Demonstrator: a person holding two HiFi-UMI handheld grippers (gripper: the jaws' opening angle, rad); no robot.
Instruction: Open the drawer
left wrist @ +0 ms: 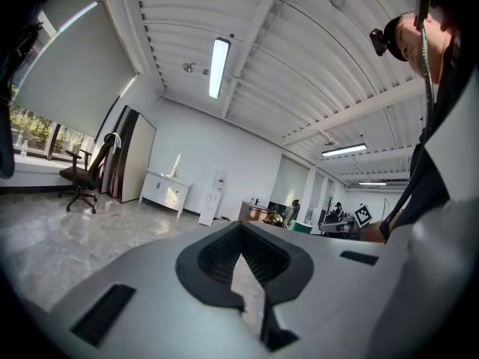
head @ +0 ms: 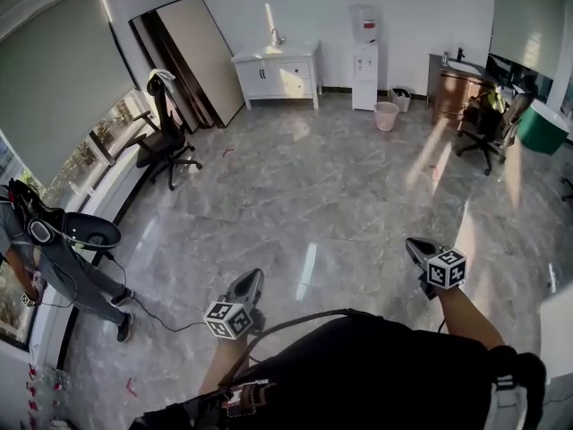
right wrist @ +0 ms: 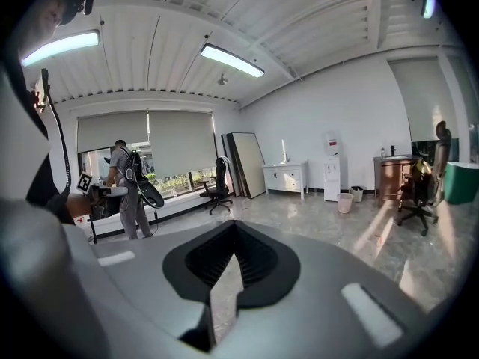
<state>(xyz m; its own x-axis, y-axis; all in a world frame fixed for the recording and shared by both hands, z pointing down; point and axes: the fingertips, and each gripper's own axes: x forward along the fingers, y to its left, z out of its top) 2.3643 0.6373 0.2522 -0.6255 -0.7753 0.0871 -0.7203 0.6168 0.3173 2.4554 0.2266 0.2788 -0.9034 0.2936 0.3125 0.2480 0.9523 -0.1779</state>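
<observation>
A white cabinet with drawers and doors stands against the far wall, well across the marble floor from me. It also shows small in the left gripper view as the white cabinet and in the right gripper view as the cabinet. My left gripper is held low near my body, jaws together with nothing between them. My right gripper is at the same height further right, also shut and empty. Both point towards the open room.
A black office chair stands at the left by the windows, with a large board leaning on the wall. Water dispenser, waste bin, wooden desk and another chair are at the back right. A person stands at the left.
</observation>
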